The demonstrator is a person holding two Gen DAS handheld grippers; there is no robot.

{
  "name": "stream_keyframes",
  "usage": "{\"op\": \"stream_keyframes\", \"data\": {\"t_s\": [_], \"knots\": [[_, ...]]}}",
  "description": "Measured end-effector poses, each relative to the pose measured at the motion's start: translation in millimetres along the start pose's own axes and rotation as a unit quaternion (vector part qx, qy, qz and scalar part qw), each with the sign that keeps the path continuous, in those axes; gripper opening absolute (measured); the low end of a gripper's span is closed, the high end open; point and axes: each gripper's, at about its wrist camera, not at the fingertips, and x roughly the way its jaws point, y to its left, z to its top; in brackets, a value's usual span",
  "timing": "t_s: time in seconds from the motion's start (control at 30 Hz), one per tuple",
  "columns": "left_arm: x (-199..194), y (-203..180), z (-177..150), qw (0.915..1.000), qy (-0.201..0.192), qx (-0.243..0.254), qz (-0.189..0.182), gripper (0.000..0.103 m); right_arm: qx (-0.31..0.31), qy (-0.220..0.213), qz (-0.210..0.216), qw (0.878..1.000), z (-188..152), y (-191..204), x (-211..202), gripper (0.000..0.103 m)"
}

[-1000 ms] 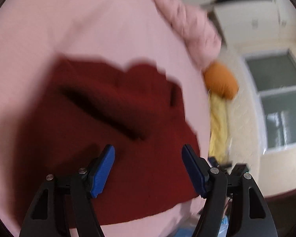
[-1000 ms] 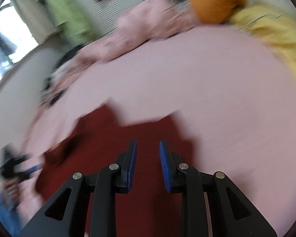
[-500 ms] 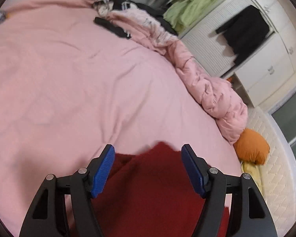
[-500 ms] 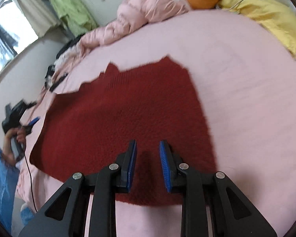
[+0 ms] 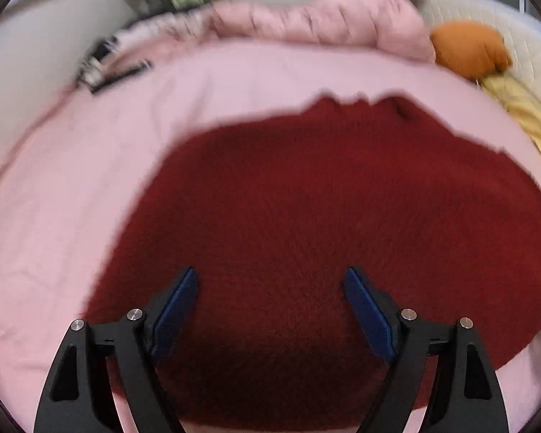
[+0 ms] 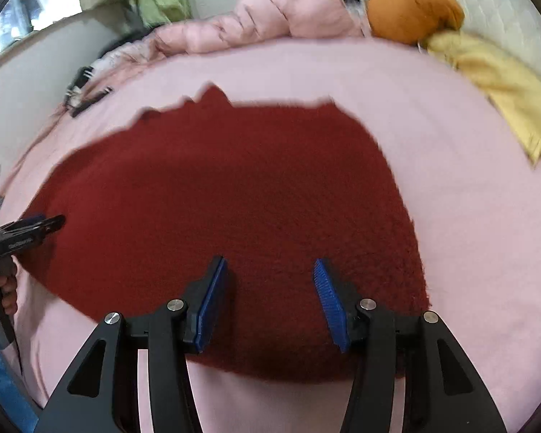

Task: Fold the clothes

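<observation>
Both grippers now hang empty: the right gripper, nearly closed half a second ago, has spread apart like the left gripper. Red sweater lies flat on the pink bed, stretching toward 12 o'clock, ready for folding.

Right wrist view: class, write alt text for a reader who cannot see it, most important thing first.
The open right gripper hovers over a dark red knit garment spread flat on a pink bedsheet. The left gripper reaches in at the garment's left edge. Behind lie a pink duvet, an orange cushion and a yellow cloth.
</observation>
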Motion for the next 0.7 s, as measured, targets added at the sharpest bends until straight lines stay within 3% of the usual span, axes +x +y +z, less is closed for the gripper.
{"op": "stream_keyframes", "data": {"t_s": [0.07, 0.1, 0.13, 0.17, 0.27, 0.4, 0.43, 0.47, 0.5, 0.57, 0.67, 0.7], "knots": [[-9, -1, -5, 0.9994, -0.029, 0.008, 0.020, 0.085, -0.019, -0.026, 0.003, 0.999, -6, 5, -6, 0.059], [1, -4, -8, 0.9993, -0.013, 0.010, 0.033, 0.085, -0.027, -0.029, -0.002, 0.999, -9, 6, -3, 0.069], [15, 0, -16, 0.9985, 0.031, 0.011, 0.044, 0.086, -0.029, 0.007, -0.031, 0.999, -15, 4, 14, 0.070], [24, 7, -24, 0.9985, 0.046, 0.003, 0.029, 0.086, -0.026, 0.014, -0.032, 0.999, -18, 2, 21, 0.070], [9, 17, -22, 0.9994, 0.029, -0.006, 0.019, 0.087, -0.018, 0.029, -0.036, 0.999, -21, 0, 29, 0.071], [-5, 22, -28, 0.9985, -0.004, -0.015, 0.053, 0.087, 0.007, -0.017, -0.018, 1.000, -20, -2, -2, 0.071], [9, 25, -33, 0.9980, 0.025, -0.012, 0.058, 0.088, 0.011, -0.032, -0.016, 0.999, -21, -3, -8, 0.071], [18, 29, -35, 0.9977, 0.047, -0.011, 0.047, 0.088, 0.004, 0.001, -0.034, 0.999, -22, -4, 4, 0.071], [18, 32, -35, 0.9983, 0.040, -0.014, 0.040, 0.088, -0.004, 0.035, -0.051, 0.998, -24, -6, 17, 0.071], [9, 32, -31, 0.9986, 0.034, -0.023, 0.035, 0.088, -0.027, 0.041, -0.057, 0.997, -26, -1, 28, 0.072], [-12, 27, -28, 0.9991, 0.014, -0.034, 0.022, 0.087, -0.004, 0.020, -0.033, 0.999, -19, 1, 7, 0.072], [-22, 25, -29, 0.9993, 0.001, -0.036, 0.013, 0.087, 0.023, -0.004, 0.008, 1.000, -20, -3, -4, 0.072]]}}
